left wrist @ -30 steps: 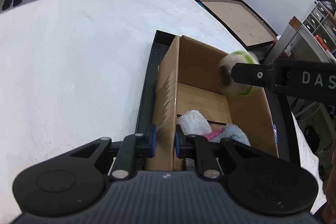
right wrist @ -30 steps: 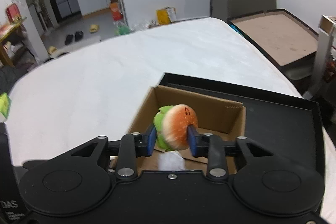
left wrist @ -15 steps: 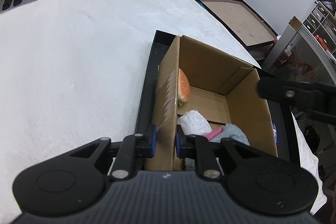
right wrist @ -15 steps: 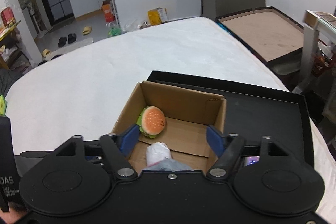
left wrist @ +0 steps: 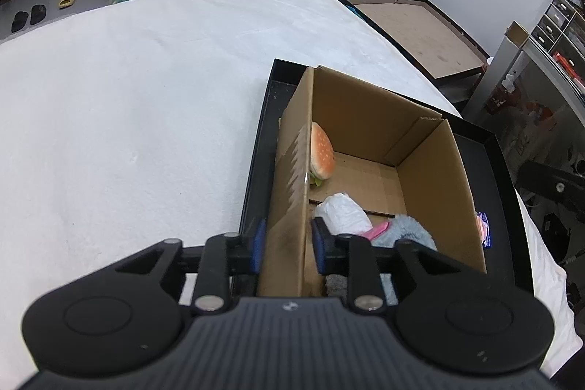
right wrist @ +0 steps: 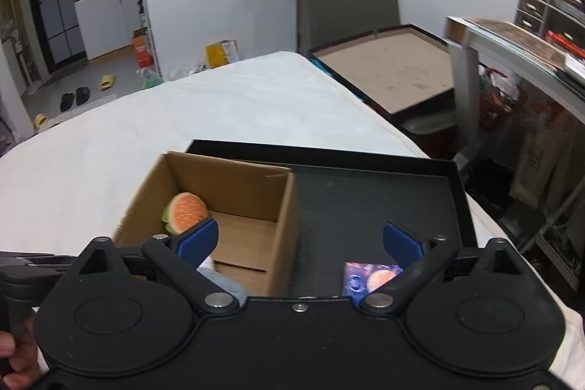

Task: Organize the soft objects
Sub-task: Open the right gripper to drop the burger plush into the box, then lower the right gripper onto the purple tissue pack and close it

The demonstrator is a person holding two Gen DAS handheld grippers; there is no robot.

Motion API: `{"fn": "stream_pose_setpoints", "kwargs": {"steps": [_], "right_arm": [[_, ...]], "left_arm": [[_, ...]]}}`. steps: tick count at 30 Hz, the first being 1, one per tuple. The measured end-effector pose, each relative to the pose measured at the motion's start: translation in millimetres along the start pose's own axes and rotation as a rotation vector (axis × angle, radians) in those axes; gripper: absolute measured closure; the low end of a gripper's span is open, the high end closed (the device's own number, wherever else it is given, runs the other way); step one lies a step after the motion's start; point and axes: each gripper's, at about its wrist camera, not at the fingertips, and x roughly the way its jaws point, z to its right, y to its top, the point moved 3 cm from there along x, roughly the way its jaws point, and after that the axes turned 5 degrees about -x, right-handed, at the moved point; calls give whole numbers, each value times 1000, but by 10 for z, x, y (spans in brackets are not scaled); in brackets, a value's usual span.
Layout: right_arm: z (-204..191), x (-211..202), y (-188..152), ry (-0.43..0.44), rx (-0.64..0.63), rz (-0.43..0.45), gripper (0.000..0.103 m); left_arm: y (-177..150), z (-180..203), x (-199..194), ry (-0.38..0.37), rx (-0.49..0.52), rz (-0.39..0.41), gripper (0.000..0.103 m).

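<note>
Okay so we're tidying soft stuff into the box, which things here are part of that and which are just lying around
Part of the job:
- cardboard box
- burger plush, in the box
- white soft bundle, in the box
- blue fluffy item, in the box
- black tray under the box

Just lying about:
- picture card on the tray
- slippers on the floor
- yellow carton
- orange carton

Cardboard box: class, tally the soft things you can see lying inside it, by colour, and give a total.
Orange burger toy: 1
White bundle: 1
Pink item: 1
Blue-grey fluffy item: 1
Total: 4
</note>
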Motion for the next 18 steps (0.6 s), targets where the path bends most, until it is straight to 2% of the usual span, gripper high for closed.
{"fn": "stream_pose_setpoints", "kwargs": {"steps": [6, 18], "right_arm": [[249, 32, -85, 8, 44, -29, 5], [572, 226, -294, 43, 98, -112, 5]], "left_arm": [[12, 42, 1, 22, 14, 11, 56], [-28, 154, 40, 53, 61, 19, 43]]}}
